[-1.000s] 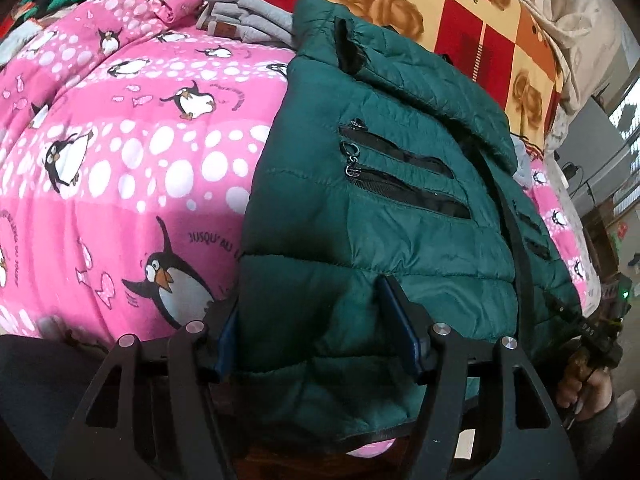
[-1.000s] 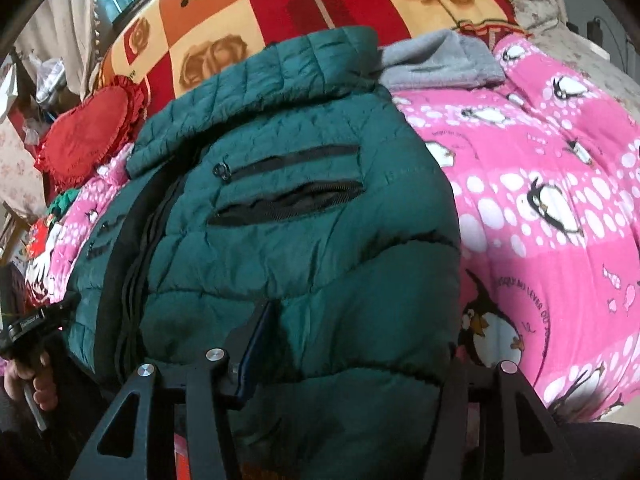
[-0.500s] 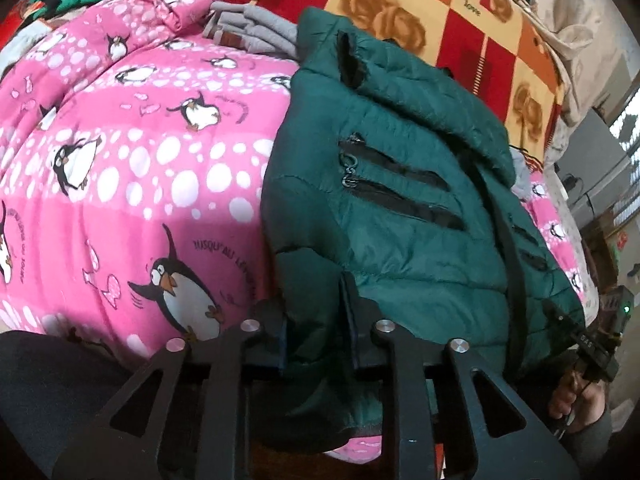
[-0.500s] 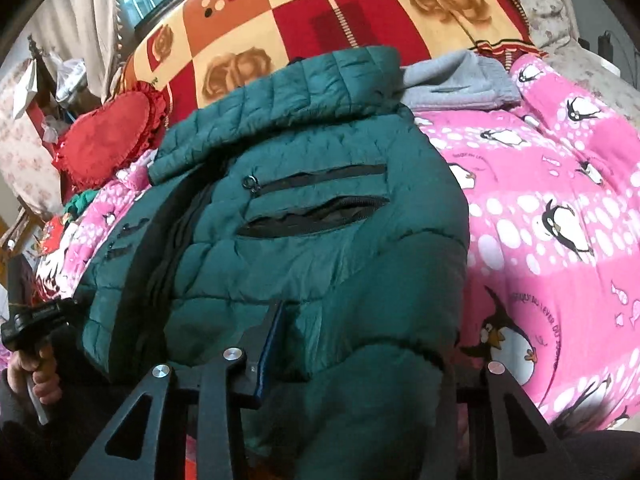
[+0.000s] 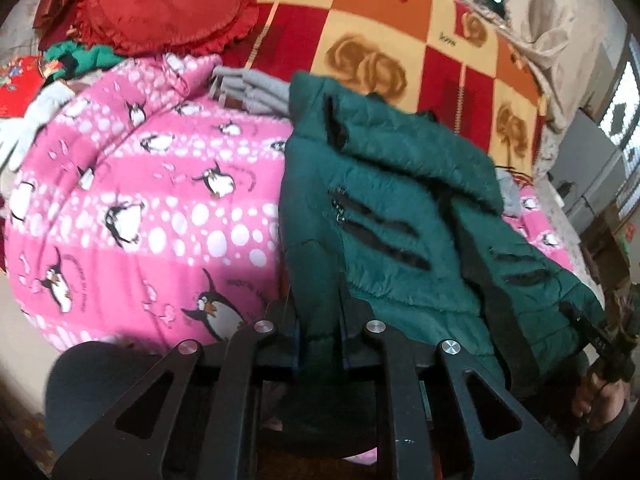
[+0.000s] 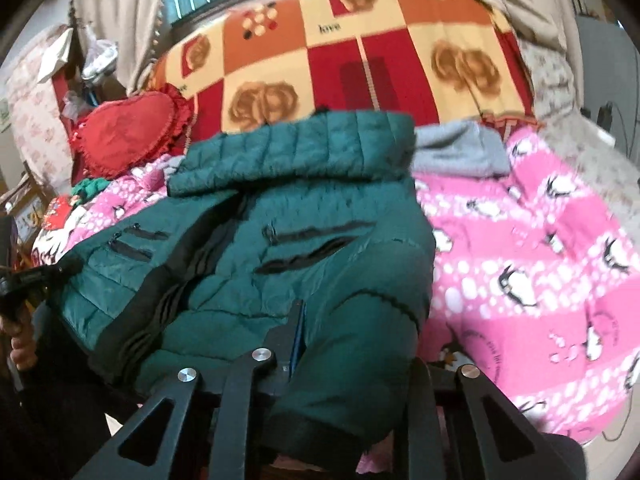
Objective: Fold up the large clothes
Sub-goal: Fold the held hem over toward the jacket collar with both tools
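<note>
Green quilted puffer jacket [image 5: 384,216] on pink fleece penguin blanket [image 5: 160,208], hem bunched in clamped left gripper [image 5: 320,320] and right gripper [image 6: 356,344]

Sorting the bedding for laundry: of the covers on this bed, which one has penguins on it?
The pink blanket lying under the green jacket. The other cover, behind it, is checked red, orange and cream with roses.

Both wrist views look down, close, sharing the jacket [image 5: 384,208]

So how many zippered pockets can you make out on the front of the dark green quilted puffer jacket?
4: two stacked on the dark green quilted puffer jacket panel by the right gripper, upper and lower; two on the other panel, upper and lower. More may be hidden.
</note>
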Motion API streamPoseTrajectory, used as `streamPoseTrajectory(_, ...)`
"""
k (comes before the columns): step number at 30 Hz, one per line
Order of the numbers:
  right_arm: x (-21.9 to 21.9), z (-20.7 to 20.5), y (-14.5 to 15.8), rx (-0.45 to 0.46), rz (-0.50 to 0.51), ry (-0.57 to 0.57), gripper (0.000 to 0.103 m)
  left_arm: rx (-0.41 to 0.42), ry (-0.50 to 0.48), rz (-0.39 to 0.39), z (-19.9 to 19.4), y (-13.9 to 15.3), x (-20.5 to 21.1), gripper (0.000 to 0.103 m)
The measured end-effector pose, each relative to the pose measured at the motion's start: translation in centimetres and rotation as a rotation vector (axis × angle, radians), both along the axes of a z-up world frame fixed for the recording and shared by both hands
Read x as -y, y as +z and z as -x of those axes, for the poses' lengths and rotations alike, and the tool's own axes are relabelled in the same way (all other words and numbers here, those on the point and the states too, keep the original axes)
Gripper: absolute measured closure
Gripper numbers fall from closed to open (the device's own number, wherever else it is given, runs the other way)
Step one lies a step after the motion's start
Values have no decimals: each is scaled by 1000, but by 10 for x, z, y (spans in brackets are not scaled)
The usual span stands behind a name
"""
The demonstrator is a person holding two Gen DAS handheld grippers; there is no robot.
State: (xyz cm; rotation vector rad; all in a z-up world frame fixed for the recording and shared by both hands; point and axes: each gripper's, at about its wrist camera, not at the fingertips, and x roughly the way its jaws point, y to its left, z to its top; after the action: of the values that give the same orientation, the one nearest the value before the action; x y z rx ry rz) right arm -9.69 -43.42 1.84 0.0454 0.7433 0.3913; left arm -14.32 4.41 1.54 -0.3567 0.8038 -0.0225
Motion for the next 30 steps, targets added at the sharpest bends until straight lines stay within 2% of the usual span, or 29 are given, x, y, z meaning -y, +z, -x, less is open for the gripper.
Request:
streamPoseTrajectory(9,28,39,36,61,-122,24,84,58,-37,51,56,40,-7,91)
streamPoseTrajectory(14,37,44,48,111,-165,24,84,115,-26,53,68,61,-4,91)
streamPoseTrajectory(24,16,-18,58,192,-164,-12,84,202,89,70,4,75,-14,90)
streamPoseTrajectory(30,7,-61,88,306,-172,-67,84,312,141,89,-34,109,-18,90)
